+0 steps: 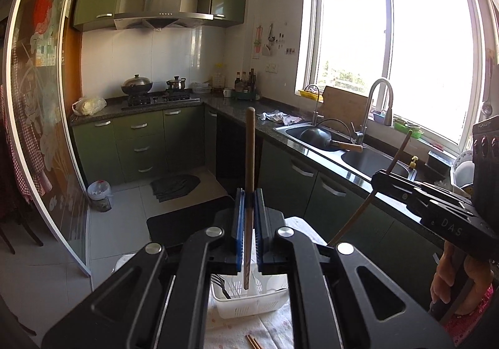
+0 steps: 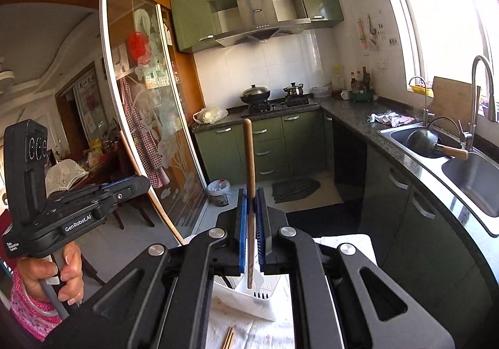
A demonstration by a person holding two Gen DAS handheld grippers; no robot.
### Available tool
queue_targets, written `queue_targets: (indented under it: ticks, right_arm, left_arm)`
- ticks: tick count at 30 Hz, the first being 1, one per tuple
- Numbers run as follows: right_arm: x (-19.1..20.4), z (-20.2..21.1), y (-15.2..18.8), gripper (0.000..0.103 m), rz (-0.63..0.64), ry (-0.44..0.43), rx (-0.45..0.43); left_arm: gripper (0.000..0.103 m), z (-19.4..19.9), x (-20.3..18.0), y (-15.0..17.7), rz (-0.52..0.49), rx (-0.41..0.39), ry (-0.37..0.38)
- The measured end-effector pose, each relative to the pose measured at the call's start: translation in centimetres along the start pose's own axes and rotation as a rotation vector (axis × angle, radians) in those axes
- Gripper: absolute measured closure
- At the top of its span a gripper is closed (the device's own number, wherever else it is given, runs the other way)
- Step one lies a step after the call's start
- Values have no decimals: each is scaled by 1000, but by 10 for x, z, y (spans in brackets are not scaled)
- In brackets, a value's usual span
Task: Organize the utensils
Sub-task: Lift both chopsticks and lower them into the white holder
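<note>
A long run of green cabinets (image 1: 140, 143) under a speckled stone counter (image 1: 237, 108) wraps the room, ending in a steel sink (image 1: 318, 133) where a dark pot lies on its side. Nearer, a table covered by a pale flowered cloth (image 2: 249, 327) carries a white plastic basket (image 1: 249, 302), slotted along its walls so wet cutlery can drain. Dark forks (image 1: 220, 282) lean inside it already.

The left gripper (image 1: 248, 208) has its blue ribbed pads pressed onto a wooden chopstick (image 1: 249, 161), held nearly upright with the thin end hanging over the basket, probably so it can drop in tip first. The right gripper (image 2: 251, 208) pinches a second chopstick (image 2: 249, 168) the same way, its tip also above the basket (the basket looks tilted in this view, though the lens may account for that).

Both sticks are smooth, brown and slender, tapering downward, and narrow enough that they could pivot between the pads if nudged against the rim. A further pair of chopsticks (image 2: 229, 338) lies flat on the cloth at the near edge, apart from the basket, so the sorting seems unfinished.
</note>
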State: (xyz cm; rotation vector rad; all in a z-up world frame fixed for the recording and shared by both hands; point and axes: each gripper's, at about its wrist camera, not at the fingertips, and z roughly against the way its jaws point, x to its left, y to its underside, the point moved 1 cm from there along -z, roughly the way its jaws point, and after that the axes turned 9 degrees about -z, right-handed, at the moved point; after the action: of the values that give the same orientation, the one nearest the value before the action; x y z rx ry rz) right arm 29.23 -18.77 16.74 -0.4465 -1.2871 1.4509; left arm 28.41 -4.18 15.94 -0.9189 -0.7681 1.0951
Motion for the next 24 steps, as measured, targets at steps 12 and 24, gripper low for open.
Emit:
queue_targets:
  ticks: [12, 24]
  right_arm:
    - [-22, -87, 56, 97, 13, 77, 113]
    - [-24, -110, 83, 96, 40, 95, 179]
  left_arm:
    - [97, -75, 14, 58, 14, 131, 1]
    - [91, -83, 6, 95, -13, 212, 13]
